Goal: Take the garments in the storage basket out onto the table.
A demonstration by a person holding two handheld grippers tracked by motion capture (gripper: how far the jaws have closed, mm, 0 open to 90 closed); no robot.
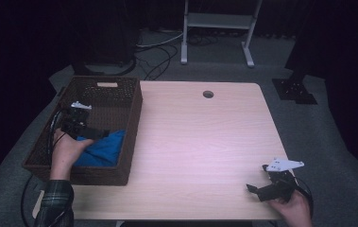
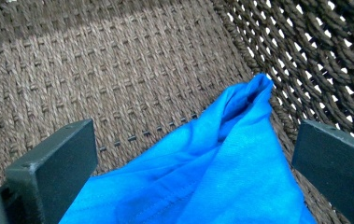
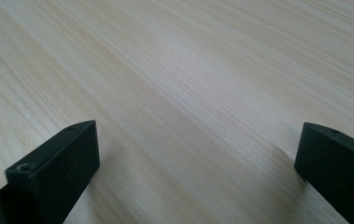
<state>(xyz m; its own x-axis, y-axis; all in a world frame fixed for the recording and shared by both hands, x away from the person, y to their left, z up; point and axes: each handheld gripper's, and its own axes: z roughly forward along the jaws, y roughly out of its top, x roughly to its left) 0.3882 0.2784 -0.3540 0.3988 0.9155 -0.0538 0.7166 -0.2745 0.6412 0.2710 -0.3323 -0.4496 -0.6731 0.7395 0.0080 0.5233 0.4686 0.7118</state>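
Two grippers are mine. My left gripper [image 1: 102, 134] hangs with jaws wide apart over the blue cloth [image 2: 212, 172] crumpled in the wicker basket [image 1: 134, 113]. I should lower and pinch its raised fold. My right gripper [image 1: 254, 189] rests spread wide over the table [image 3: 188, 84].

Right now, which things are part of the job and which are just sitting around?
In play:
- blue cloth, in the basket
- wicker basket
- left gripper, open over the cloth

Idle:
- right gripper, open above bare table
- white metal stand on the floor beyond
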